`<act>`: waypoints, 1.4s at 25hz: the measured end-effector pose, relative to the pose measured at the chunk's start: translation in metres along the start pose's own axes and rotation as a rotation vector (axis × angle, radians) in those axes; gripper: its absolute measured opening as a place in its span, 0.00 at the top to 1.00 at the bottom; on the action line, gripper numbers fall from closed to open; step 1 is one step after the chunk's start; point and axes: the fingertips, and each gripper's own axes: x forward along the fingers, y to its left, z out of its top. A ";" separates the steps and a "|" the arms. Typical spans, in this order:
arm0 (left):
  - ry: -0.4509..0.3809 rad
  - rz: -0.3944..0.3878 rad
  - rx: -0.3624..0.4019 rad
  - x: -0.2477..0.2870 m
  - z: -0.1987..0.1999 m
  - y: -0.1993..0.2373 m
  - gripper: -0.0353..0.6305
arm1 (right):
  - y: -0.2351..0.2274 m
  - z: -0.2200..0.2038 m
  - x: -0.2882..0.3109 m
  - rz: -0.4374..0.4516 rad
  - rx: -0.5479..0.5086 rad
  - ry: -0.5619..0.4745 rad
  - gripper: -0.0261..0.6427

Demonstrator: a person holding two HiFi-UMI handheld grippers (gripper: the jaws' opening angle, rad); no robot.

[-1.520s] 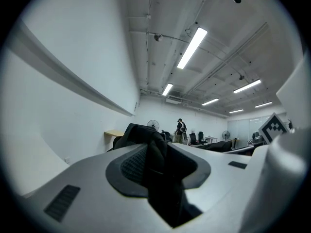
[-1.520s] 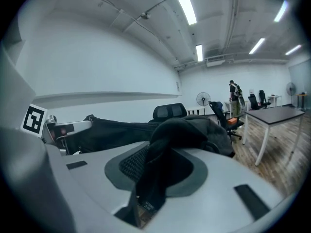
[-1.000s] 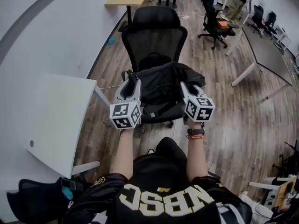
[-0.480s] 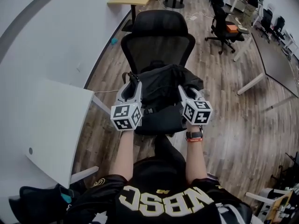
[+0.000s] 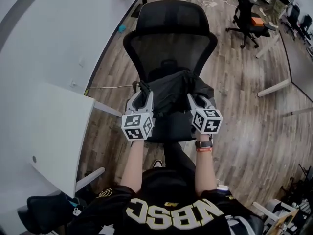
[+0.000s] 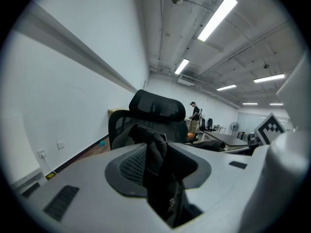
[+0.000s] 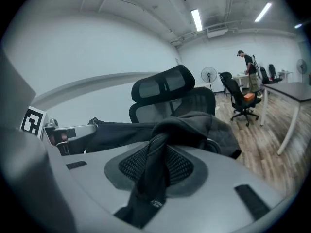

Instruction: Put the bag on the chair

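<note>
Head view: the only text I can read is on the shirt (image 5: 168,212), big letters that look like "NBSC". The bag (image 5: 171,89) is over the chair (image 5: 171,48) seat, toward the backrest, with the seat's front edge bare. The left gripper (image 5: 142,88) is at the bag's left edge and the right gripper (image 5: 193,99) at its right edge.

Left gripper view: the fingers (image 6: 131,166) are barely apart, pinched on a black fold of the bag.

Right gripper view: same deal, the fingers (image 7: 182,166) are clamped on a strap of it. The strap has a tiny label (image 7: 155,203), too small to read.
</note>
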 end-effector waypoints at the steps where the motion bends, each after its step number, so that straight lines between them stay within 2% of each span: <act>1: 0.018 0.005 -0.004 0.009 -0.007 0.004 0.74 | -0.006 -0.006 0.010 -0.002 0.009 0.017 0.81; 14: 0.278 0.063 -0.090 0.107 -0.119 0.052 0.73 | -0.070 -0.085 0.118 -0.011 0.109 0.238 0.81; 19: 0.387 0.098 -0.160 0.121 -0.165 0.074 0.72 | -0.081 -0.119 0.146 -0.006 0.184 0.292 0.81; 28: 0.539 0.139 -0.219 0.137 -0.249 0.093 0.72 | -0.111 -0.189 0.180 0.006 0.257 0.418 0.81; 32: 0.616 0.177 -0.237 0.143 -0.290 0.107 0.72 | -0.119 -0.225 0.196 0.008 0.260 0.492 0.81; 35: 0.615 0.198 -0.220 0.156 -0.306 0.115 0.71 | -0.133 -0.241 0.211 -0.018 0.176 0.527 0.82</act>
